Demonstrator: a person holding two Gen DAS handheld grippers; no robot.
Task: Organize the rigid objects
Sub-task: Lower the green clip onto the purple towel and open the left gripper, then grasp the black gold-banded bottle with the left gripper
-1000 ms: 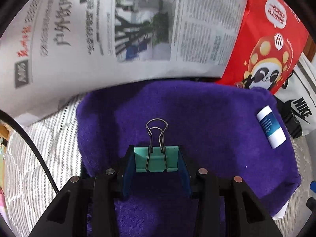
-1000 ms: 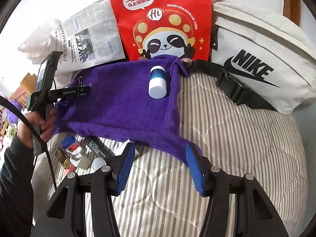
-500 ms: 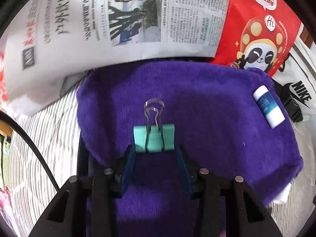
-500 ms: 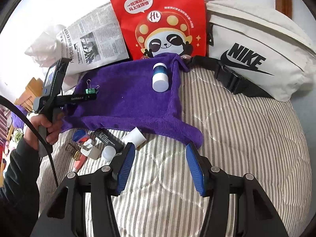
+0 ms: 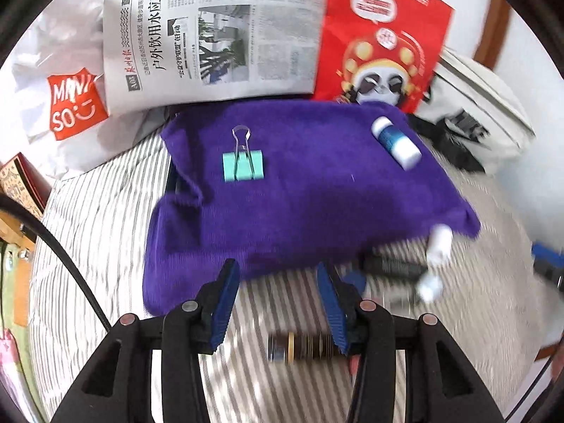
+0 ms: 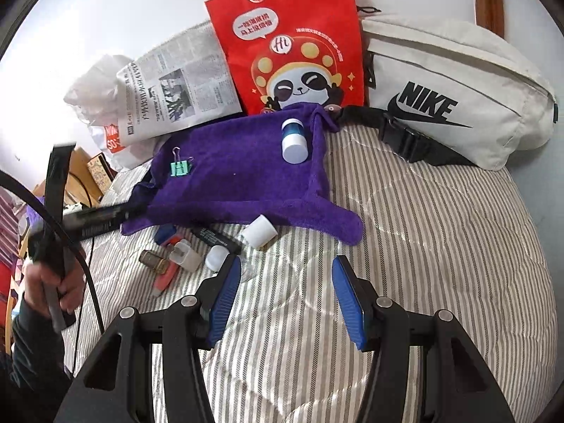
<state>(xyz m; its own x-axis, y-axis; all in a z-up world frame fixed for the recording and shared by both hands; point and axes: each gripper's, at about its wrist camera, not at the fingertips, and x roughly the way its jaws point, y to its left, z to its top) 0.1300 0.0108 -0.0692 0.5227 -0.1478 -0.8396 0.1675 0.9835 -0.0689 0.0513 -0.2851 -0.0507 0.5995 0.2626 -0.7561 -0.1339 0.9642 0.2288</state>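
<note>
**Both Grippers Empty; Binder Clip at Rest on Purple Cloth**

Left gripper [image 5: 278,292]: jaws apart and opening, nothing between the pads. Positioned over the near edge of the purple cloth [image 5: 317,190], where cloth meets the striped bedcover [image 5: 91,232]. Blurred dark cylinder with a gold band [image 5: 299,347] lying on the bedcover just near of the right finger; not gripped.

Mint-green binder clip [image 5: 243,165]: lying flat on the cloth, well beyond the left fingertips, in the far-left part of the cloth, wire handles pointing far. No contact with either gripper.

White-and-blue bottle [image 5: 396,142]: lying on its side at the far-right corner of the cloth, well apart from the clip.

Right gripper [image 6: 286,292]: jaws apart, nothing between the pads, held over bare bedcover near of the cloth. White cap [image 6: 259,231] just beyond the fingertips at the cloth's near edge. Small loose items [image 6: 183,252] spread on the bedcover to the left of the left finger, near of the cloth.

Person's hand [image 6: 53,278] at the left edge of the right wrist view, grasping the handle of the left gripper.

Beyond the cloth, left to right: white plastic bag [image 5: 67,105], newspaper [image 5: 211,35], red panda bag [image 6: 292,53], white waist bag [image 6: 454,95].
</note>
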